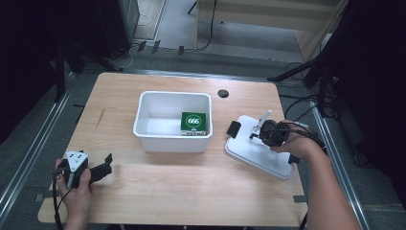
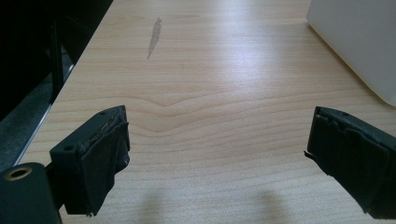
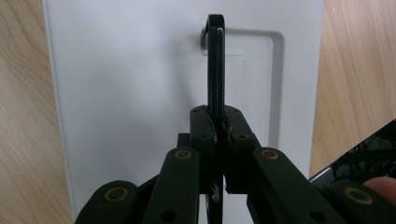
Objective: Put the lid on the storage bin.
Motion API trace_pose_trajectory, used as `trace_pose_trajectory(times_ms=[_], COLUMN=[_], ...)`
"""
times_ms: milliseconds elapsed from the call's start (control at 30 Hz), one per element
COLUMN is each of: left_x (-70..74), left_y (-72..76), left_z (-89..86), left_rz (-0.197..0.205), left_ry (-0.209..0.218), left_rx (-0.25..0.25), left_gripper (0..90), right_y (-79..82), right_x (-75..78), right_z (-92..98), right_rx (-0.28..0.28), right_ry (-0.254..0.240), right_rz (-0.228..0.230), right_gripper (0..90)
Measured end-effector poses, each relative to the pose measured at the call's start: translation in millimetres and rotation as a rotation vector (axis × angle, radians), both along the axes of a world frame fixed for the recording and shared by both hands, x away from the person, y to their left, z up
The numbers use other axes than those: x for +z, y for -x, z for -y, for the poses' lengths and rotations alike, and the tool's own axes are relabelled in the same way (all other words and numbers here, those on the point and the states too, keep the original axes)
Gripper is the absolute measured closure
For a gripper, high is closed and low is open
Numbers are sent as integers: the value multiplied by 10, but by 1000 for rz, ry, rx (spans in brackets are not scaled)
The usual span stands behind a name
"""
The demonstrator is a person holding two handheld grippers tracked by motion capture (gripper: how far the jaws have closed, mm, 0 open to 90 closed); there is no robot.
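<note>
Lid handle: the thin black flip-up handle [image 3: 215, 65] stands upright on the flat white rectangular plastic lid [image 1: 261, 151], and it runs straight up from between my fingertips. I think it was raised so a claw can pinch it from both sides.

Right claw [image 1: 261, 129]: my jaws are pressed together on this handle, with no gap at either side in the right gripper view. I hold it low, near its hinge, so the lid should hang level if I lift it.

Lid: it lies flat on the pale wooden table [image 1: 158, 191], directly under my right claw, a little turned against the table edge.

White bin: the open white rectangular plastic tub [image 1: 143, 108] stands to the left of my right claw, near but not touching the lid. I judge the lid belongs on it, so the next move would be lift and carry over.

Box: a green cardboard box with a white round "666" mark [image 1: 194, 123] rests inside the tub, in the corner nearest my right claw.

Left claw [image 1: 103, 167]: its jaws stand wide apart and hold nothing. It rests on the table, well away from the lid, and it points towards the tub, maybe ready to steady it.
</note>
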State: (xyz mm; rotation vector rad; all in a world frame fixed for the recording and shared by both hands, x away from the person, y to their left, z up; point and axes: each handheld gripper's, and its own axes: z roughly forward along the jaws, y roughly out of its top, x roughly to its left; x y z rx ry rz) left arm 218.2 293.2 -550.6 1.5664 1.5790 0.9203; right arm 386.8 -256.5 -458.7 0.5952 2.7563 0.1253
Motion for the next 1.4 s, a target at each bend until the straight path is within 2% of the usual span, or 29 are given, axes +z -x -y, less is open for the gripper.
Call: trace_pose_trajectory(times_ms=[133,267,467,600,833,1400], left_x=[0,1,0,-1,1,0], left_y=[0,1,-1,-1,-1,-2], left_z=[2,2,6,8,5,0], left_rz=[0,-1,0,2,-1,0], left_ry=[0,-2,-6,-7,-6,1], left_rx=[0,-1,-1,0,0,0], left_gripper=[64,64,64,64,63,63], right_y=[14,36,55,60,55,-21], right_x=[10,50,225,370,647,1144], right_z=[35,68,110,92,17,-304], right_rx=[10,47,68,92,128,195], right_ry=[-1,4,-45,-47,-40,-36], right_rz=[-6,-6,23,45,79,125], right_gripper=[855,854,855,855,855,855])
